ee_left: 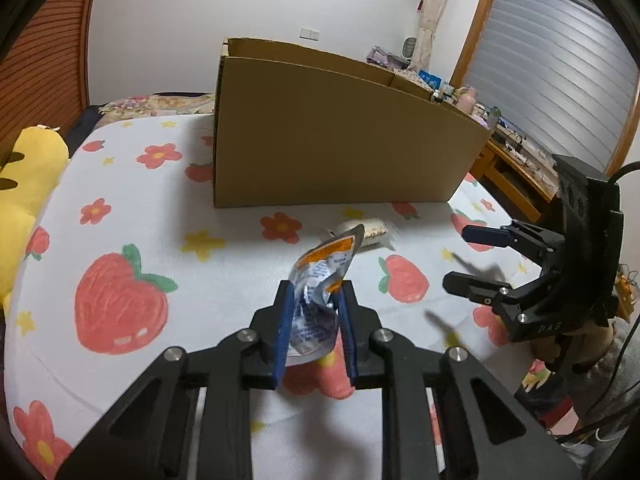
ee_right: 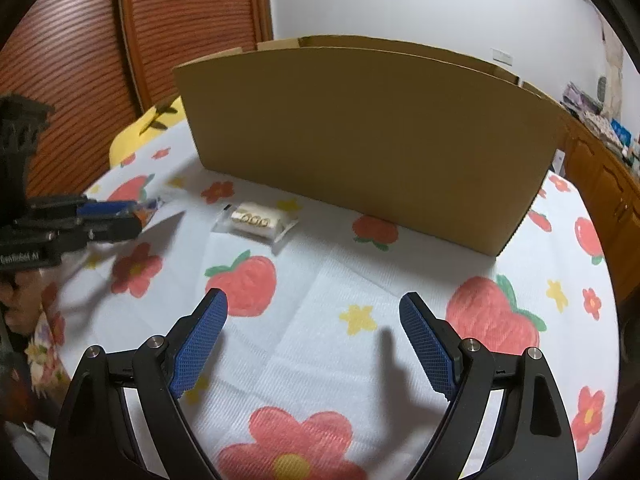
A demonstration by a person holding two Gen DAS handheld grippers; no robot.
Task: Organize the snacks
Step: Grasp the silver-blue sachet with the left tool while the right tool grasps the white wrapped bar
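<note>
My left gripper (ee_left: 316, 292) is shut on a crumpled silver, orange and blue snack packet (ee_left: 324, 264), held upright above the strawberry-print sheet (ee_left: 120, 304). In the right wrist view the same gripper (ee_right: 136, 216) shows at the left edge with the packet (ee_right: 150, 205) in its tips. A white wrapped snack (ee_left: 370, 232) (ee_right: 256, 220) lies on the sheet in front of the open cardboard box (ee_left: 340, 140) (ee_right: 372, 140). My right gripper (ee_right: 313, 298) stands open over the sheet with nothing between its fingers; it also shows at the right (ee_left: 456, 257).
A yellow plush toy (ee_left: 28, 184) lies at the bed's left edge. A wooden desk (ee_left: 516, 168) crowded with small items stands beyond the bed on the right. Slatted wooden doors (ee_right: 192, 20) rise behind the box.
</note>
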